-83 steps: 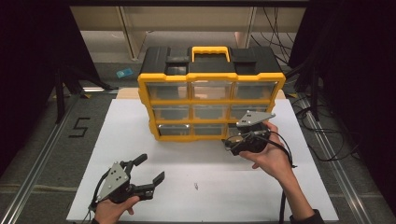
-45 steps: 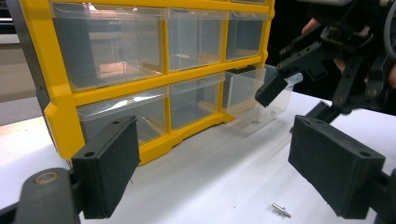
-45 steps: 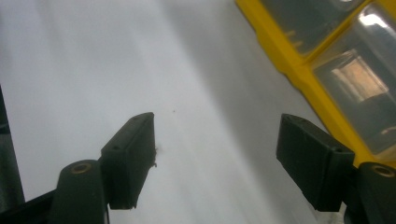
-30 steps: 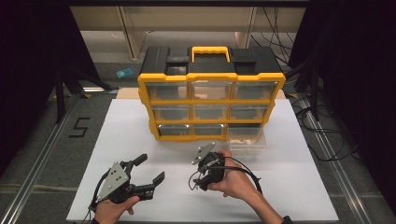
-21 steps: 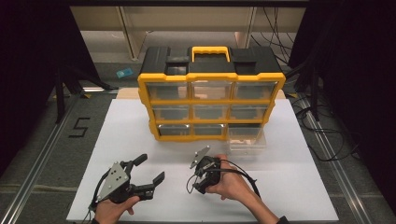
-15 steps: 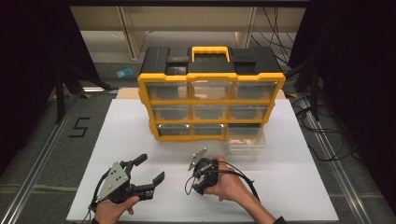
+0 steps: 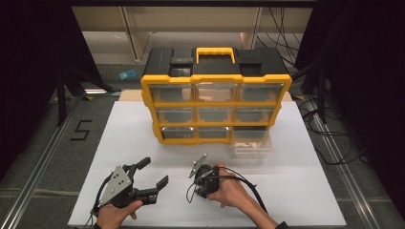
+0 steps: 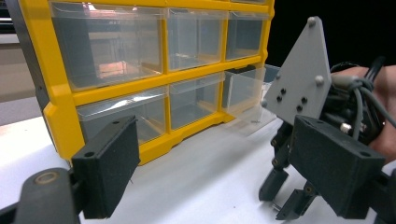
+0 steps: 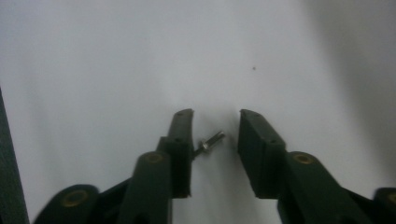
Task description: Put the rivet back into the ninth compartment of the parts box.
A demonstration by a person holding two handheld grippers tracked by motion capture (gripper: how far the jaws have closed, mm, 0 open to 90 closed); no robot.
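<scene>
- The screw (image 9: 209,141) is a small silvery metal piece lying flat on the white bench (image 7: 143,138), in the near middle, just in front of the yellow organiser.
- It sits between the jaws of the right gripper (image 9: 215,140), which points down at the bench; one end looks to be touching the left jaw, with a clear gap to the other.
- Those jaws have just been closing around it but are not yet pressing from both sides, so it is bracketed rather than gripped.
- It should handle as light, hard and stiff, and likely slippery: round and able to roll or skid away if pushed from one side only.
- Best taken across its shank, near the middle of its length, with the pads low to the surface.
- The left gripper (image 7: 143,183) rests at the near left, its jaws spread wide with nothing in them, well apart from the screw.
- The organiser (image 7: 215,102) stands farther back, its clear drawers shut except the bottom right drawer (image 7: 250,140), which is pulled out towards the near side.
- Open bench lies between the screw and that drawer, so a lift and carry to the right and far looks unobstructed.
- The near edge of the bench lies just behind both hands.
</scene>
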